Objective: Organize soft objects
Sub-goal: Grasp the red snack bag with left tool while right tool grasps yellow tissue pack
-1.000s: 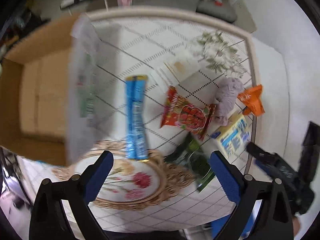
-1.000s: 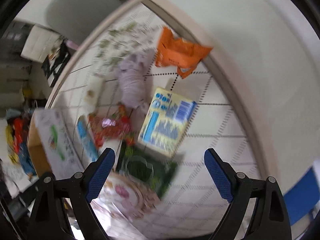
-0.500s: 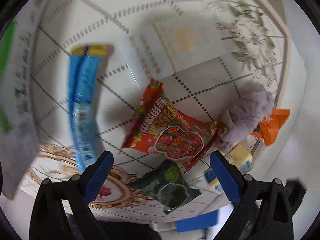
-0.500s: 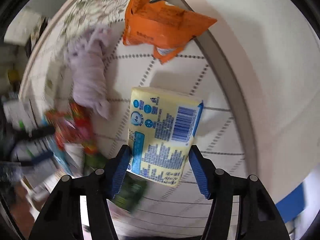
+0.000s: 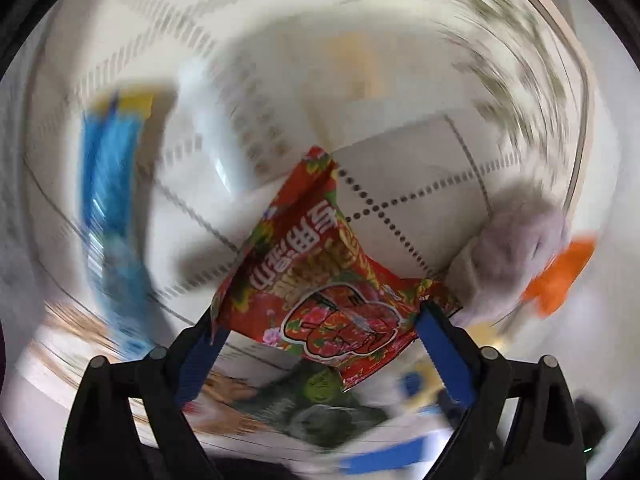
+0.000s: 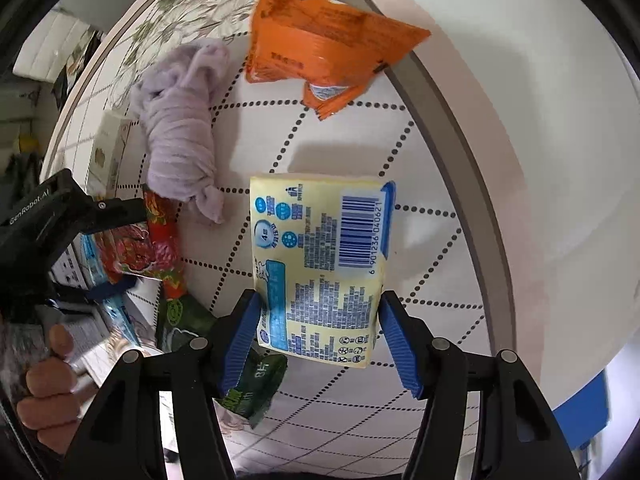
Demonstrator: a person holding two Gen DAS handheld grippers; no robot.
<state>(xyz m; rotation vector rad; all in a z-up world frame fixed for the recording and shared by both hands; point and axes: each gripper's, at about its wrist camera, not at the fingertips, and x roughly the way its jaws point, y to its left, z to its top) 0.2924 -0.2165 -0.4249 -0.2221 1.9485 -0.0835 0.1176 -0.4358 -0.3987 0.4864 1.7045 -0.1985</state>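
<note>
A yellow tissue pack (image 6: 320, 248) lies on the white patterned table (image 6: 452, 140), and my right gripper (image 6: 320, 300) is shut on its near end, blue pads pressed on both sides. In the blurred left wrist view a red snack bag (image 5: 320, 272) lies between the jaws of my left gripper (image 5: 320, 316). Those jaws are closing, with the pads at the bag's two near corners and no squeeze visible. The right wrist view shows the same red snack bag (image 6: 160, 236) at its left edge. A rolled purple cloth (image 6: 180, 128) rests beside the tissue pack.
An orange packet (image 6: 316, 48) lies at the table's rim beyond the tissue pack. A green packet (image 6: 256, 384) sits under my right gripper's left finger. A long blue packet (image 5: 108, 208) is left of the red bag. A hand (image 6: 48, 380) holds the left gripper.
My left gripper came down over the red snack bag, which now sits between its jaws. My right gripper dropped onto the yellow tissue pack, closed on it and stays there.
</note>
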